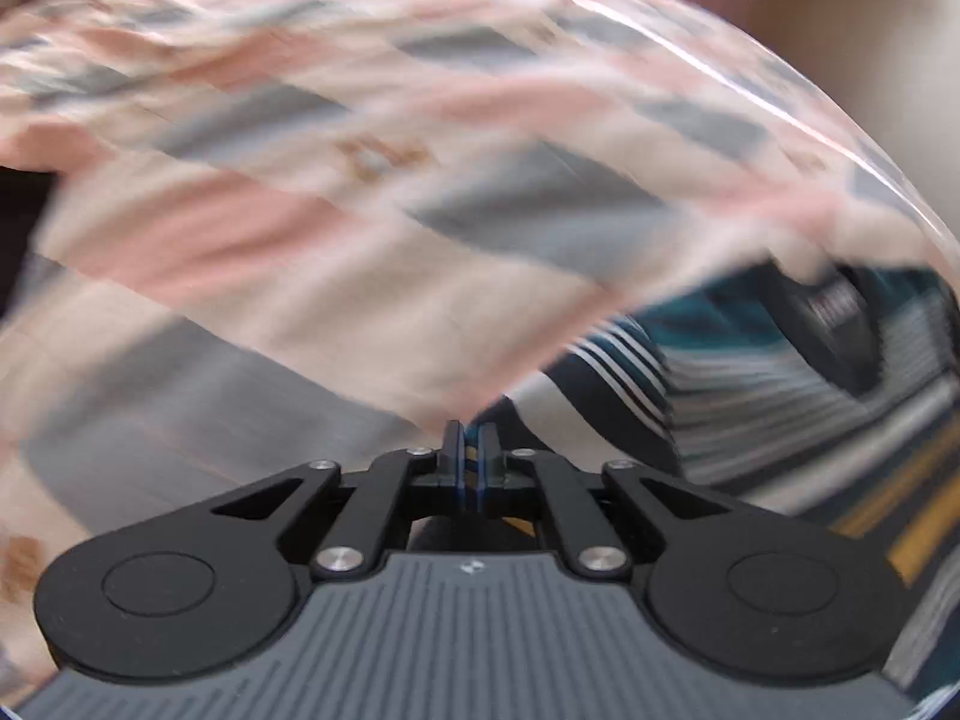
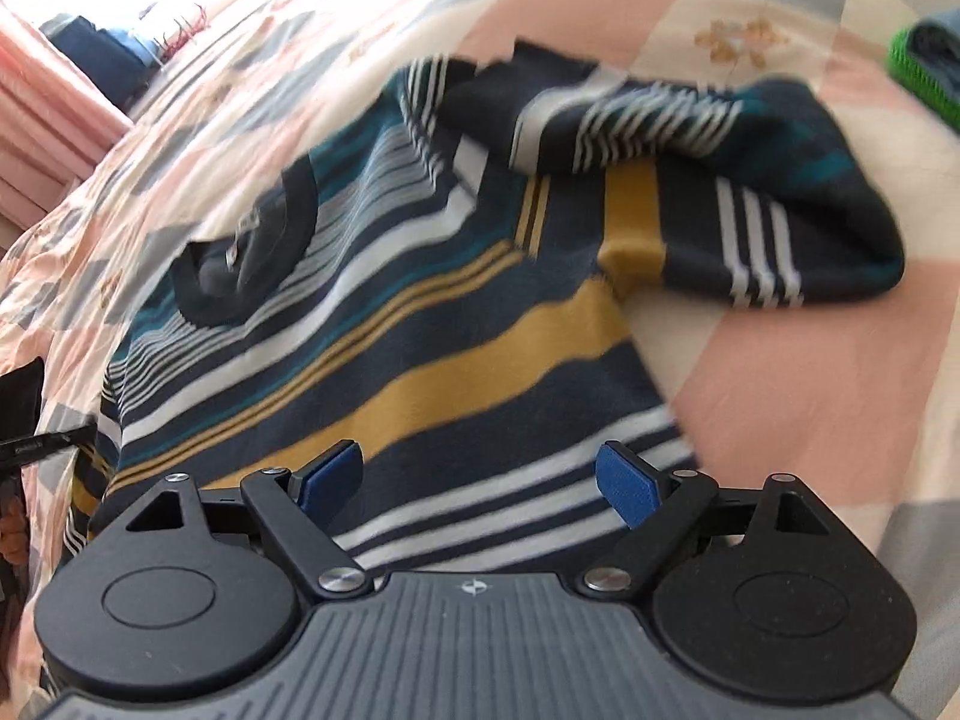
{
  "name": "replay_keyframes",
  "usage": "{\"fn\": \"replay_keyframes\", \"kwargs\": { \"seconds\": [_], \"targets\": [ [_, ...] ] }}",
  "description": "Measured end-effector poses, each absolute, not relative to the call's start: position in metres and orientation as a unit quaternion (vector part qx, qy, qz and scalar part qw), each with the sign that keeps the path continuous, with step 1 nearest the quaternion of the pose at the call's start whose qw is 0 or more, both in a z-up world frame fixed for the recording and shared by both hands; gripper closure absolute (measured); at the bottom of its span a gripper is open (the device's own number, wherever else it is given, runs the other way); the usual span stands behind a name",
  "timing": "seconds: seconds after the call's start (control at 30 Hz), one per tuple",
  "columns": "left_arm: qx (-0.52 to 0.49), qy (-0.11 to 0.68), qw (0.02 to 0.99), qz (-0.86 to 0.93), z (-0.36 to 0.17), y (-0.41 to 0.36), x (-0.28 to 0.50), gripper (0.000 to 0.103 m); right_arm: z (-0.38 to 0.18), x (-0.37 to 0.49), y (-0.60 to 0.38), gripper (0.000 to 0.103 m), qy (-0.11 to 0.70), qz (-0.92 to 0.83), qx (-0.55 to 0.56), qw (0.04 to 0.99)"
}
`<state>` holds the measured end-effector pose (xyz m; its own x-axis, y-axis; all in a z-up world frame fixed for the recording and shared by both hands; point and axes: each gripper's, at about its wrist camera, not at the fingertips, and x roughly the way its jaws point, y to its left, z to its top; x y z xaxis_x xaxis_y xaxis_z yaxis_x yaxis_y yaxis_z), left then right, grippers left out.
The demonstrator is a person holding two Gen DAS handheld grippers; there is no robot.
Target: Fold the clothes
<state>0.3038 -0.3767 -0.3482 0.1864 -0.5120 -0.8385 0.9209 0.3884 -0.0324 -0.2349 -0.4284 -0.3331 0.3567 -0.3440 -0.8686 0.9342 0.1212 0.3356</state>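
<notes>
Hovering low over the bed, the left gripper [image 1: 471, 438] has its two blue-padded fingers pressed together; a sliver of yellow shows between the pads, but the blur makes it impossible to tell whether cloth is caught there. Its view is heavily smeared. Ahead of it lies the checked bedsheet [image 1: 336, 198] in pink, grey and cream, with a corner of the striped sweater [image 1: 624, 372] just right of the fingertips.

The right gripper [image 2: 480, 474] is held above the sweater's lower half, tilted down toward it, its two fingers [image 2: 627, 483] spread wide apart — nothing between them. One striped sweater [image 2: 420, 324] lies flat on the bedsheet [image 2: 810, 360], navy with white, yellow and teal bands, dark round collar [image 2: 252, 264] toward the left. One sleeve [image 2: 690, 132] is folded across the upper body. At the far right edge sits a green item [image 2: 918, 69], partly cut off. One dark bundle [image 2: 102, 60] rests at upper left.
</notes>
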Motion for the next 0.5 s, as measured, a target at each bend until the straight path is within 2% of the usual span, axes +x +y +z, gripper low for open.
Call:
{"fn": "replay_keyframes", "kwargs": {
  "seconds": [0.1, 0.13, 0.27, 0.3, 0.37, 0.5],
  "targets": [
    [0.38, 0.366, 0.754, -0.392, -0.369, -0.388, 0.292, 0.1, -0.323, -0.241, -0.433, 0.016, 0.33, -0.489, 0.404, 0.699],
    [0.393, 0.366, 0.761, -0.364, -0.37, -0.387, 0.289, 0.1, -0.32, -0.244, -0.437, 0.016, 0.336, -0.497, 0.381, 0.703],
    [0.23, 0.429, 0.794, -0.363, -0.327, -0.359, 0.274, 0.096, -0.314, -0.257, -0.46, 0.016, 0.352, -0.525, 0.29, 0.718],
    [0.205, 0.439, 0.792, -0.371, -0.318, -0.355, 0.262, 0.092, -0.313, -0.26, -0.467, 0.017, 0.356, -0.53, 0.264, 0.723],
    [0.184, 0.455, 0.779, -0.391, -0.306, -0.35, 0.233, 0.084, -0.328, -0.254, -0.486, 0.018, 0.398, -0.519, 0.204, 0.729],
    [0.206, 0.475, 0.744, -0.423, -0.305, -0.353, 0.161, 0.082, -0.359, -0.241, -0.525, 0.019, 0.478, -0.486, 0.081, 0.727]
  ]
}}
